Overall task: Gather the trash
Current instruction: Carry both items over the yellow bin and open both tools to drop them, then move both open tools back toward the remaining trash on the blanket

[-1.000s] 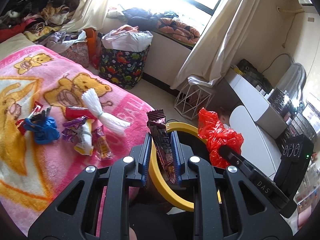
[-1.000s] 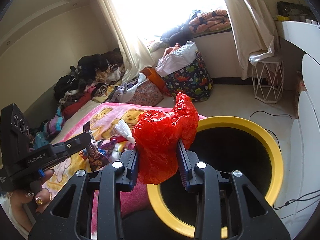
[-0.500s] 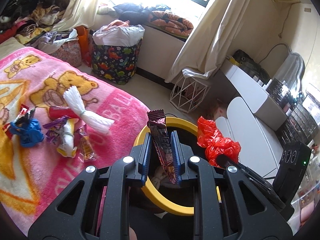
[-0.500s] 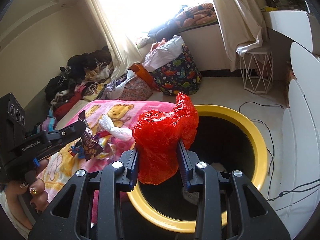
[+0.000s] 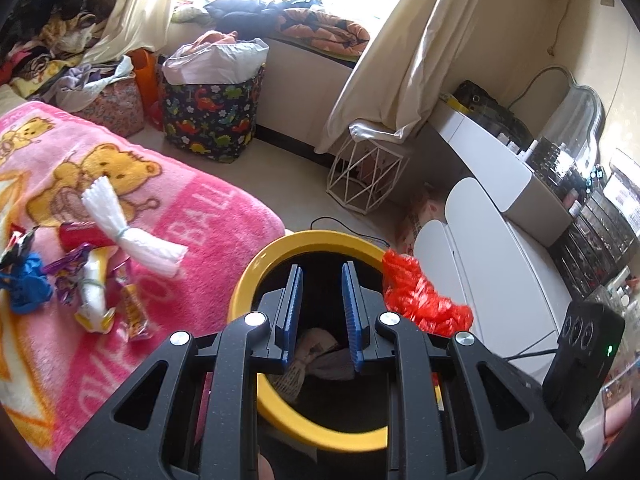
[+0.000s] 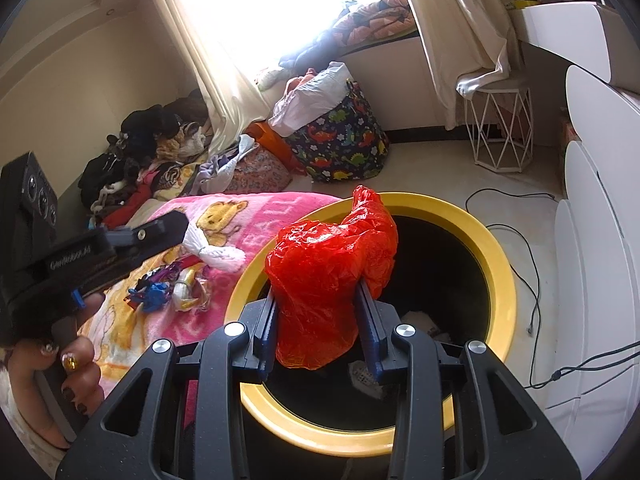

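Observation:
A black trash bin with a yellow rim (image 5: 256, 268) (image 6: 496, 264) stands beside the bed. My left gripper (image 5: 319, 280) is open and empty over the bin's mouth; crumpled paper trash (image 5: 320, 356) lies inside below it. My right gripper (image 6: 318, 292) is shut on a crumpled red plastic bag (image 6: 332, 272) and holds it above the bin; the bag also shows in the left wrist view (image 5: 420, 300). On the pink blanket (image 5: 208, 216) lie a white knotted bag (image 5: 124, 228), a blue wad (image 5: 24, 284) and several snack wrappers (image 5: 100, 292).
A dinosaur-print laundry basket (image 5: 212, 120) and a white wire stool (image 5: 368, 176) stand on the floor by the window. White cabinets (image 5: 504, 264) are close on the right. A black cable (image 6: 516, 232) runs across the floor beside the bin.
My left gripper opened over the bin and the dark wrapper it held is gone from between the fingers. The right gripper still holds the red bag and has moved further over the bin.

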Tool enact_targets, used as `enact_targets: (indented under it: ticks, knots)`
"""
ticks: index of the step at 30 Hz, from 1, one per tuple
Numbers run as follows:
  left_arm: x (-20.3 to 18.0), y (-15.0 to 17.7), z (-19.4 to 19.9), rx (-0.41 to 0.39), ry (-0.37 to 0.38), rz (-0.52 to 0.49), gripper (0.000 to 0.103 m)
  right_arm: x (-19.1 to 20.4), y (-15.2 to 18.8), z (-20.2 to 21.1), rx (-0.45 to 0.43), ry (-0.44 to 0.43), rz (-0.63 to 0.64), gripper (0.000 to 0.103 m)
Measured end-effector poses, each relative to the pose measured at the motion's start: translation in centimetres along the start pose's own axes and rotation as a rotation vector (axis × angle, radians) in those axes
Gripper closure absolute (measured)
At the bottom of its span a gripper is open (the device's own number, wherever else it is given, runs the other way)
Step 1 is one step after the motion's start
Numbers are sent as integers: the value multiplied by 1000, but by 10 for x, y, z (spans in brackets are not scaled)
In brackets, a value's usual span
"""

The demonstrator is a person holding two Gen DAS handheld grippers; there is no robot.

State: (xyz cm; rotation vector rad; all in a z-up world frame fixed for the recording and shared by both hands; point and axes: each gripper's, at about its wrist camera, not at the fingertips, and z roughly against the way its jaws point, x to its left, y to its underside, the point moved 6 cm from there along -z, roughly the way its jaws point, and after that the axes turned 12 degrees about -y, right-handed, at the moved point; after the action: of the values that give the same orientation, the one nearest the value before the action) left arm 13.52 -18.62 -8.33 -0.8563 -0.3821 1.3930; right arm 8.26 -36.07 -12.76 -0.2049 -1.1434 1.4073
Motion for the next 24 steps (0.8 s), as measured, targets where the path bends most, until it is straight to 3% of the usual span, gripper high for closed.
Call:
enact_targets:
  ticks: [2, 4, 6, 8, 12, 15, 20, 24]
  knots:
    - [-5, -3, -5, -2, 6, -7, 89, -2, 0, 0, -1, 12, -5, 66]
    - [-5, -6, -6, -5, 1, -7, 88, -5, 1, 1, -4, 22, -19, 51]
    - [-3, -6, -6, -8, -1, 2, 78, -9, 1, 3, -13, 33, -29, 39]
    - [1, -6, -3, -19, -17, 9, 55, -10, 0, 4, -22, 43, -26, 38]
    - [17, -3, 1, -20, -43, 53, 37, -9, 1, 6, -33, 50, -28, 28]
    - [28, -2, 6, -24, -63, 77, 22, -7, 2, 6, -34, 51, -26, 27]
    - [47, -2, 16, -43, -99, 100, 12, 0, -3, 5, -44, 50, -12, 23]
    - [61, -2, 23, -57, -126, 111, 12, 13, -6, 3, -47, 39, 12, 22]
